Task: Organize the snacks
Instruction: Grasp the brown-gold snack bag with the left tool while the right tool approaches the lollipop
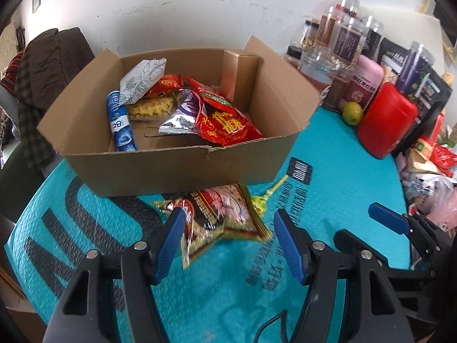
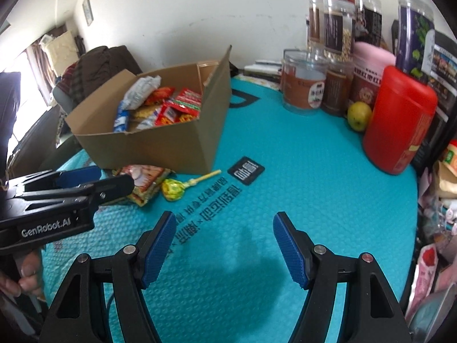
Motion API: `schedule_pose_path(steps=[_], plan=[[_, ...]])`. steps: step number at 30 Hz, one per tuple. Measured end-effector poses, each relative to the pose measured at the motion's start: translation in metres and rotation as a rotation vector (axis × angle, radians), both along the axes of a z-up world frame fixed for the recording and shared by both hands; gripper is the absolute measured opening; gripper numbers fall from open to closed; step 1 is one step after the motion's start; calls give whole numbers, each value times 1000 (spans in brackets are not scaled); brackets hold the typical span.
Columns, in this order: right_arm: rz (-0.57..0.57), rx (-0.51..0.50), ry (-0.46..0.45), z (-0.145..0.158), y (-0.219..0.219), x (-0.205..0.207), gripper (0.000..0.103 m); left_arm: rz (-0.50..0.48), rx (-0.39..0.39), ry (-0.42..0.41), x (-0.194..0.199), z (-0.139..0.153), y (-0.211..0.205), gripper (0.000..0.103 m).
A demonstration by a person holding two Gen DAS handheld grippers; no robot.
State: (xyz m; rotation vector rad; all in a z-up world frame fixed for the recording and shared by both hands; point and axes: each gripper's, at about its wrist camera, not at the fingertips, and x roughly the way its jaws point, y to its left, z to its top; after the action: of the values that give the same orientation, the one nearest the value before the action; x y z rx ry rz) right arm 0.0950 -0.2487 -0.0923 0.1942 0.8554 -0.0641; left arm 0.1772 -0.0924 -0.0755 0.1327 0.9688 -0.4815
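An open cardboard box (image 1: 177, 165) stands on the turquoise mat and holds several snack packets, among them a red one (image 1: 228, 123), a blue tube (image 1: 121, 123) and a white one (image 1: 142, 80). The box also shows in the right wrist view (image 2: 160, 145). A red-and-green snack packet (image 1: 222, 217) lies on the mat just in front of the box, with a yellow lollipop (image 1: 262, 200) beside it. My left gripper (image 1: 228, 223) is open, its jaws on either side of that packet. My right gripper (image 2: 222, 228) is open and empty over bare mat. The packet (image 2: 148, 180) and the lollipop (image 2: 174, 190) lie ahead to its left.
Jars and tins crowd the right back: a red canister (image 2: 400, 120), a pink-lidded jar (image 2: 368, 65), clear jars (image 2: 302, 85) and a green fruit (image 2: 358, 115). A black label (image 2: 245, 170) lies on the mat (image 2: 314, 185). Bags pile at the right edge. Clothes lie on a chair (image 1: 51, 63) at the left.
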Motion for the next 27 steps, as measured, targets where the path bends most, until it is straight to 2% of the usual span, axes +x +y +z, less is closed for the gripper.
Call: schedule_pose_path(steps=[4, 9, 12, 14, 16, 18, 20, 22, 27], plan=[[7, 6, 21, -8, -1, 8, 71, 44, 81, 0, 13, -14, -4, 64], [21, 17, 40, -15, 0, 19, 71, 47, 38, 58, 23, -27, 5, 64], [30, 21, 50, -17, 2, 23, 71, 37, 66, 113, 29, -39, 7, 73], [39, 21, 58, -19, 4, 27, 71, 31, 74, 178, 34, -52, 9, 73], [49, 23, 67, -21, 7, 29, 71, 27, 52, 136, 32, -50, 12, 73], [57, 26, 76, -23, 9, 32, 71, 25, 29, 136, 33, -51, 15, 73], [59, 23, 84, -24, 10, 34, 71, 26, -17, 125, 34, -52, 21, 66], [63, 12, 90, -24, 12, 37, 71, 14, -20, 112, 32, -52, 25, 57], [83, 10, 97, -25, 18, 48, 71, 42, -18, 91, 26, -49, 42, 56]])
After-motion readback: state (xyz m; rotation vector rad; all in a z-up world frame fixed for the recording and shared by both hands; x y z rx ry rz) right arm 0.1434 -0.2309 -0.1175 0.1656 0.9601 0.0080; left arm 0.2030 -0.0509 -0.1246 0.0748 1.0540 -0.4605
